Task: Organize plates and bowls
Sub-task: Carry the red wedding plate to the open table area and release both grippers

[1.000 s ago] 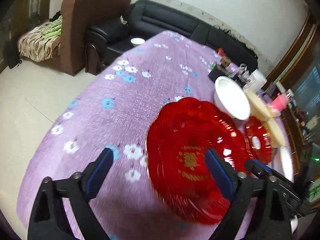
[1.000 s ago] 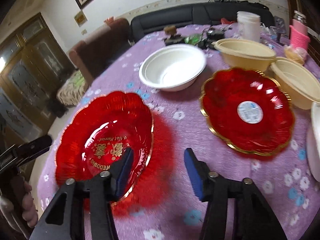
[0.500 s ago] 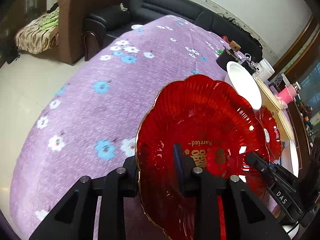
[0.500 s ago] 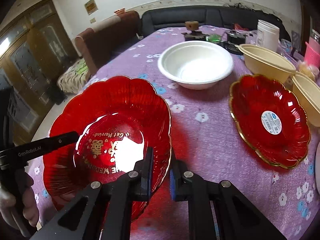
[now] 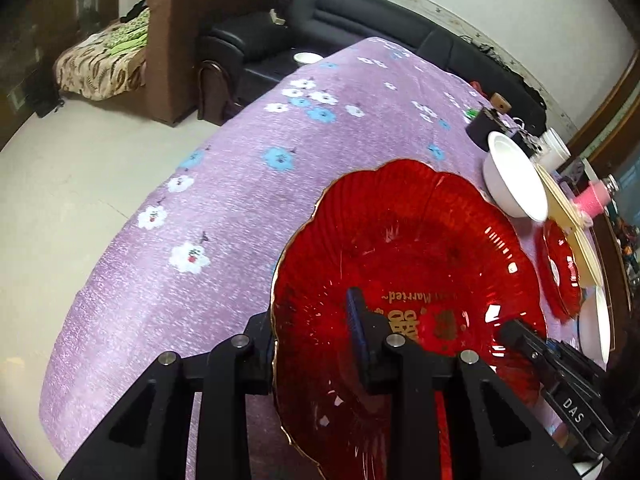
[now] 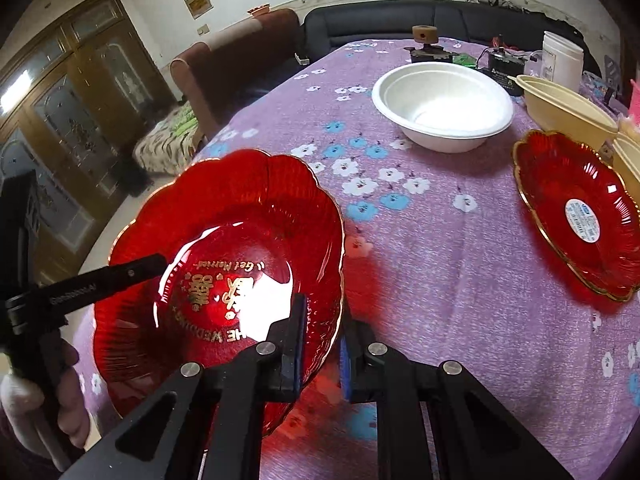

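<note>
A red scalloped plate with gold lettering (image 5: 404, 256) (image 6: 224, 240) is held above the purple flowered tablecloth (image 5: 240, 184). My left gripper (image 5: 312, 344) is shut on its near rim. My right gripper (image 6: 320, 344) is shut on the opposite rim and shows in the left wrist view (image 5: 552, 364). The left gripper shows in the right wrist view (image 6: 100, 280). A second red plate with a white sticker (image 6: 580, 212) (image 5: 560, 268) lies to the right. A white bowl (image 6: 442, 104) (image 5: 516, 176) stands farther back.
Cream bowls (image 6: 568, 108) stand at the right edge beside the second red plate. A white jar (image 6: 562, 56), a black device (image 6: 502, 66) and small clutter sit at the table's far end. Sofas (image 5: 248, 36) stand beyond the table. A white plate (image 5: 596, 324) lies at far right.
Both grippers have closed on opposite rims of the lettered red plate, and the plate has risen off the cloth.
</note>
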Demonstrator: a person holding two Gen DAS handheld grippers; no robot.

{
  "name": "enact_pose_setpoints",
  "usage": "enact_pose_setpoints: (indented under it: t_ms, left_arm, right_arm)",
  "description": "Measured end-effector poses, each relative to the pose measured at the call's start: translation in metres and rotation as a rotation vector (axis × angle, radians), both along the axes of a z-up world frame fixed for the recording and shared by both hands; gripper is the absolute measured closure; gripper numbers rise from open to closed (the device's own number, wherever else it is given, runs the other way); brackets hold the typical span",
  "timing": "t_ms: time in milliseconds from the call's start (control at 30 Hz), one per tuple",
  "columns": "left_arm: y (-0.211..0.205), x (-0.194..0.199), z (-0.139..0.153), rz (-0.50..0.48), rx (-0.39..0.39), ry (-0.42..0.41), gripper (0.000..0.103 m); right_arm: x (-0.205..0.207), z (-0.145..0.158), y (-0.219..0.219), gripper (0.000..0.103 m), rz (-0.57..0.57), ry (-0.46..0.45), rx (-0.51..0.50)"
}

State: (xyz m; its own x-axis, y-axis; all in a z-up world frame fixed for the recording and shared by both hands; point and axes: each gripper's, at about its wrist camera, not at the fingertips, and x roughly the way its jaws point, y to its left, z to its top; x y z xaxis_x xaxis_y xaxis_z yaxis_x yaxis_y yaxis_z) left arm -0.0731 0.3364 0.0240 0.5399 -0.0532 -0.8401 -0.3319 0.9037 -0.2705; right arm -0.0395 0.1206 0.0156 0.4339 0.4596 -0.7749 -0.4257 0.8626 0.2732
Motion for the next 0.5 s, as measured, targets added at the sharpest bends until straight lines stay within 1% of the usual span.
enact_pose_setpoints:
  t_ms: [67, 133, 167, 200, 233, 267, 333, 367, 400, 500]
  left_arm:
    - [0.002, -0.001, 0.0, 0.008, -0.002, 0.001, 0.075]
    - [0.004, -0.004, 0.001, 0.024, -0.015, 0.006, 0.072]
    - [0.003, -0.006, 0.003, 0.029, -0.02, 0.005, 0.066]
    - [0.003, -0.009, 0.006, 0.036, -0.025, 0.0, 0.058]
    - [0.003, -0.014, 0.011, 0.046, -0.021, -0.01, 0.054]
    - [0.003, -0.017, 0.015, 0.056, -0.013, -0.021, 0.048]
    - [-0.001, -0.028, 0.03, 0.073, 0.017, -0.06, 0.043]
    - [-0.005, -0.032, 0.037, 0.072, 0.024, -0.079, 0.041]
    - [-0.008, -0.036, 0.043, 0.067, 0.028, -0.099, 0.039]
    - [-0.027, -0.046, 0.063, 0.034, 0.042, -0.159, 0.035]
  right_arm:
    - [0.001, -0.001, 0.002, 0.087, -0.005, 0.008, 0.012]
    - [0.0, -0.002, 0.001, 0.086, -0.004, 0.011, 0.031]
    - [0.0, -0.001, -0.001, 0.085, -0.007, 0.012, 0.04]
    - [-0.002, -0.001, -0.003, 0.085, -0.014, 0.011, 0.044]
    - [-0.004, 0.002, -0.007, 0.084, -0.019, 0.004, 0.05]
    - [-0.007, 0.005, -0.012, 0.083, -0.021, -0.006, 0.057]
    - [-0.013, 0.014, -0.029, 0.077, -0.036, -0.034, 0.077]
    - [-0.015, 0.018, -0.037, 0.069, -0.045, -0.049, 0.085]
    - [-0.019, 0.023, -0.049, 0.065, -0.06, -0.068, 0.091]
    - [-0.028, 0.032, -0.086, 0.065, -0.125, -0.112, 0.082]
